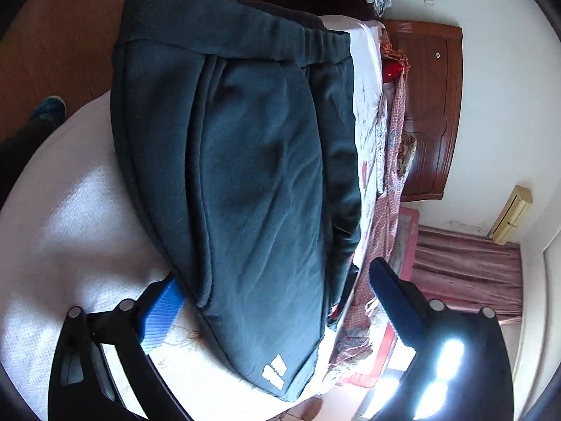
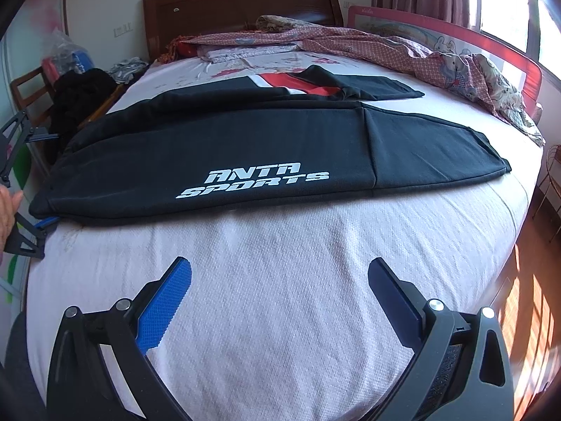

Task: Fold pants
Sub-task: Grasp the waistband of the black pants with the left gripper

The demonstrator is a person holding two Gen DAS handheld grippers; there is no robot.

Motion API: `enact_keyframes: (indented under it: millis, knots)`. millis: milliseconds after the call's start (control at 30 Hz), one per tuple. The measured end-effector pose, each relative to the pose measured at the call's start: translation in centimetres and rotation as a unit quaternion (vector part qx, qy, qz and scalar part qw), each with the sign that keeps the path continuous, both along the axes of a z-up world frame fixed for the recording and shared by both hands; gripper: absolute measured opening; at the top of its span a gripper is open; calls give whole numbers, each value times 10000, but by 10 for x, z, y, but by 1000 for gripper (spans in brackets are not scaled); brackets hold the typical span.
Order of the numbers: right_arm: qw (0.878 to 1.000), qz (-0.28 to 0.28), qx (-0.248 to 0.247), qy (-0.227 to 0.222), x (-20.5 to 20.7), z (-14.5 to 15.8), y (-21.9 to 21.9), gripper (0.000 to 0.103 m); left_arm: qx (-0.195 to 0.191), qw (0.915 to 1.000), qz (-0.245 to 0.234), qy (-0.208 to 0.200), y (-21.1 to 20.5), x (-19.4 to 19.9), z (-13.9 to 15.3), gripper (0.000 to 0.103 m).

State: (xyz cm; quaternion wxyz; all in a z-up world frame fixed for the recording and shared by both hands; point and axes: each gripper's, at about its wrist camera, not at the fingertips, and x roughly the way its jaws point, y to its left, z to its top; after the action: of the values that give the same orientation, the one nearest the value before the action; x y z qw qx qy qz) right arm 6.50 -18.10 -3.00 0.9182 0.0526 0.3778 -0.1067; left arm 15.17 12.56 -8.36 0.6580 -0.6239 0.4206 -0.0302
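Dark track pants with a white ANTA SPORTS print lie flat across the white bedsheet, legs stacked lengthwise. In the left wrist view the pants fill the picture, waistband far, a small white logo near. My left gripper is open around the pants' near end: its blue pad sits at the fabric edge, the other finger stands clear. The right wrist view shows that left gripper at the pants' left end. My right gripper hangs open over bare sheet in front of the pants, holding nothing.
A black garment with red and white stripes lies behind the pants. A pink checked quilt is heaped along the red bed rail. Wooden headboard at the back, a chair with dark clothes left, wood floor right.
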Motion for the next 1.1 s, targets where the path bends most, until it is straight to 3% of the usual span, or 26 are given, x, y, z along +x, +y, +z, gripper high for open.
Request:
enact_keyframes:
  millis: [33, 67, 100, 200, 267, 333, 433, 500, 600, 700, 800, 833, 967, 1100]
  knots:
    - [10000, 6, 13, 18, 1, -1, 0, 100, 160, 9998, -39, 120, 0, 0, -1, 53]
    - [10000, 11, 19, 30, 1, -1, 0, 100, 271, 9991, -94, 300, 2, 1, -5, 37]
    - [10000, 15, 21, 41, 2, -2, 1, 100, 260, 9987, -99, 436, 5, 0, -13, 13]
    - [10000, 40, 24, 64, 3, -3, 1, 100, -211, 9991, 87, 353, 15, -6, -29, 9]
    - [9999, 59, 42, 69, 3, -3, 1, 100, 30, 9996, 37, 262, 14, -8, -22, 8]
    - [9997, 63, 235, 90, 5, -1, -6, 100, -20, 10000, 53, 74, 15, -10, -15, 8]
    - [9901, -121, 1395, -96, 2, 7, -43, 100, -185, 9996, 1, -194, 18, -13, 0, 7]
    - [9655, -270, 2579, -240, 3, 8, -79, 100, -294, 9989, -71, -360, 21, -13, 10, 7]
    - [9057, -496, 4187, -444, 9, -3, -127, 100, -412, 9978, -157, -504, 23, -4, 23, 7]
    - [8480, -678, 5210, -695, 17, -17, -155, 100, -399, 9971, -243, -604, 24, 6, 34, 7]
    - [8064, -823, 5808, -752, 29, -30, -164, 93, -383, 9966, -288, -663, 24, 14, 41, 7]
    - [7994, -910, 5899, -683, 33, -34, -164, 92, -386, 9966, -288, -667, 23, 16, 44, 7]
    - [7913, -1171, 5983, -464, 43, -45, -157, 88, -436, 9962, -293, -699, 22, 5, 42, 8]
    - [7974, -1166, 5907, -393, 54, -40, -149, 82, -468, 9956, -308, -750, 13, 2, 41, 8]
